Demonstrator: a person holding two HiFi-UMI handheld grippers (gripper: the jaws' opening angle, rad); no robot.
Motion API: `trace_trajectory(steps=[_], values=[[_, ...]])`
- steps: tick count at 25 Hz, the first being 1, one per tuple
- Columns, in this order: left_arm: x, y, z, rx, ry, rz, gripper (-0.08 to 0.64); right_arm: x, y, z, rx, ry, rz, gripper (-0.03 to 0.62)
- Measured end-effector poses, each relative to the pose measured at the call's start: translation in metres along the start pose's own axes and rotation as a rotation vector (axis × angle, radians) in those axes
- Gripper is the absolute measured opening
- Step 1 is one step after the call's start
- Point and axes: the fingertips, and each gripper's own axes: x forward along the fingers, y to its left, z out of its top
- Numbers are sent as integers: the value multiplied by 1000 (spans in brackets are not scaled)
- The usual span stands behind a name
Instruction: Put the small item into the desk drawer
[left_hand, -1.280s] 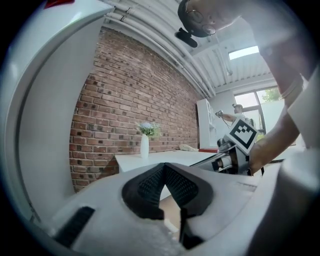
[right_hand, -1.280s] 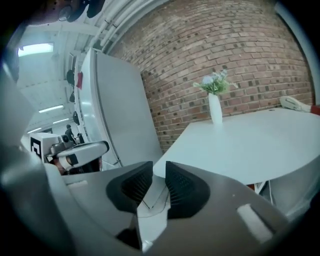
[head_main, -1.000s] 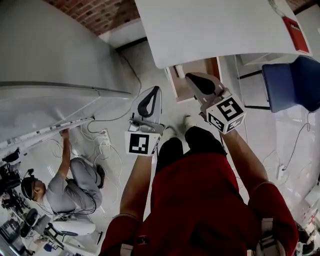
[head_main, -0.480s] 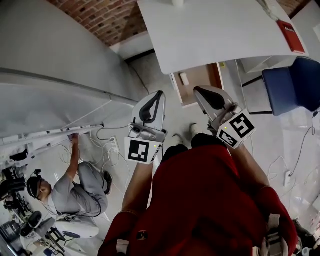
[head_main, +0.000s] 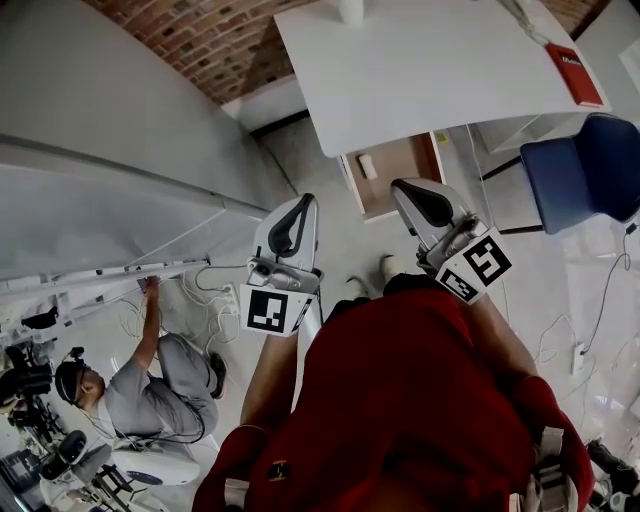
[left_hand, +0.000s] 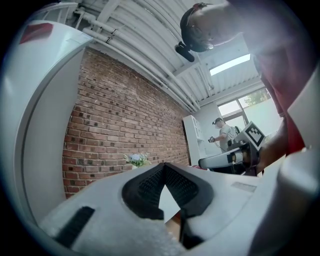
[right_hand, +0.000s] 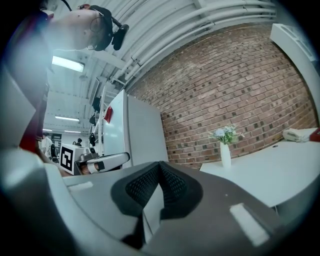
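The white desk (head_main: 430, 70) stands ahead of me, and its wood-brown drawer (head_main: 405, 165) is pulled out below the front edge. A small pale item (head_main: 367, 166) lies in the drawer's left part. My left gripper (head_main: 303, 200) hangs left of the drawer, shut, with nothing between its dark pads (left_hand: 150, 187). My right gripper (head_main: 402, 186) is just in front of the drawer, also shut and empty. In the left gripper view my left gripper (left_hand: 164, 165) points level at the desk, and so does my right gripper (right_hand: 160, 164) in its own view.
A vase of flowers (right_hand: 226, 145) stands on the desk's far edge by the brick wall (right_hand: 240, 85). A red book (head_main: 575, 70) lies at the right end. A blue chair (head_main: 590, 170) is at the right. A large white panel (head_main: 110, 140) stands on the left, with a person (head_main: 150, 390) crouched by cables.
Both grippers have risen and stayed shut. More of the desk top and the whole drawer have come into the head view. The crouched person's raised arm has shifted slightly.
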Motion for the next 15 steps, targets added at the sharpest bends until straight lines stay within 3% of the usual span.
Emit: trace_trajectory(steps=[15], values=[[-10,11,1,-8,0,32,3,-1,2,-7,-13,27,-16,11]])
